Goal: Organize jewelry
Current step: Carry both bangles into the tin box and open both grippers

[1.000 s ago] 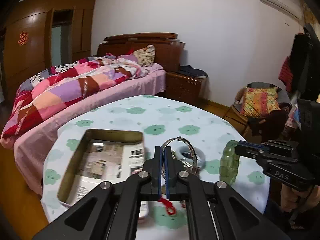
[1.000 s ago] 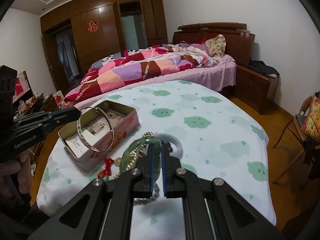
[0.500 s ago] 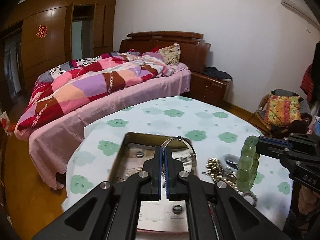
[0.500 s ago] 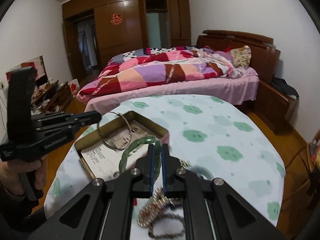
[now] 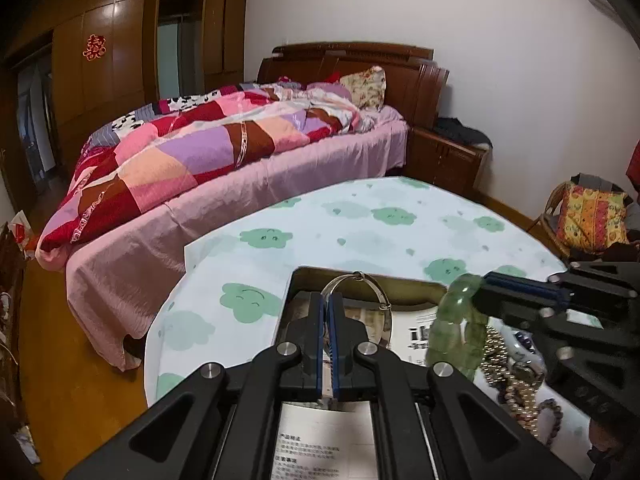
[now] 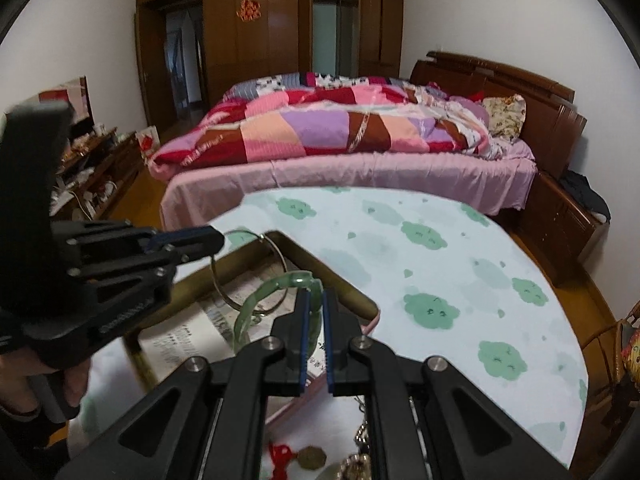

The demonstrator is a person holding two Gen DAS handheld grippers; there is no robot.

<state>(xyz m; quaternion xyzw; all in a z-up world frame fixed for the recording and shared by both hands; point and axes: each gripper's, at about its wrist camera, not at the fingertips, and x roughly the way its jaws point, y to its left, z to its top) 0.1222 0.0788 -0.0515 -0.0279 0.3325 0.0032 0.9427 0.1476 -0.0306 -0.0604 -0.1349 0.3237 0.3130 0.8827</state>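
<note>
A bedroom with white walls and dark wooden wardrobes holds a bed under a patchwork quilt (image 5: 208, 136), and close in front stands a round table covered by a pale cloth printed with green clouds (image 5: 360, 220).

In the left wrist view, the left gripper (image 5: 328, 308) is clenched on a thin silver wire bangle (image 5: 360, 280), which stands upright over the far end of an open rectangular metal tin lined with printed paper (image 5: 412, 286). The tin lies near the table's front edge. From the right, the right gripper (image 5: 486, 286) reaches in, pinching a translucent green beaded bracelet (image 5: 456, 320) that hangs over the tin's right side. Beyond the tin's right wall, near the table's right edge, a heap of gold and beaded chains (image 5: 508, 368) lies on the cloth.

In the right wrist view, the right gripper (image 6: 314, 300) grasps the green bracelet (image 6: 276, 288) at one side, and the loop tilts away to the left above the tin's paper lining (image 6: 180, 336). The left gripper (image 6: 218, 242) enters from the left edge, held in a hand (image 6: 72, 380), with the silver bangle (image 6: 248, 272) dangling from its closed tips over the tin's far corner (image 6: 320, 264). The two rings overlap in this view; whether they touch I cannot tell. At the table's front edge, a red knotted cord (image 6: 280, 454) and a brass-coloured coin (image 6: 312, 458) lie on the cloth beside more chain.
</note>
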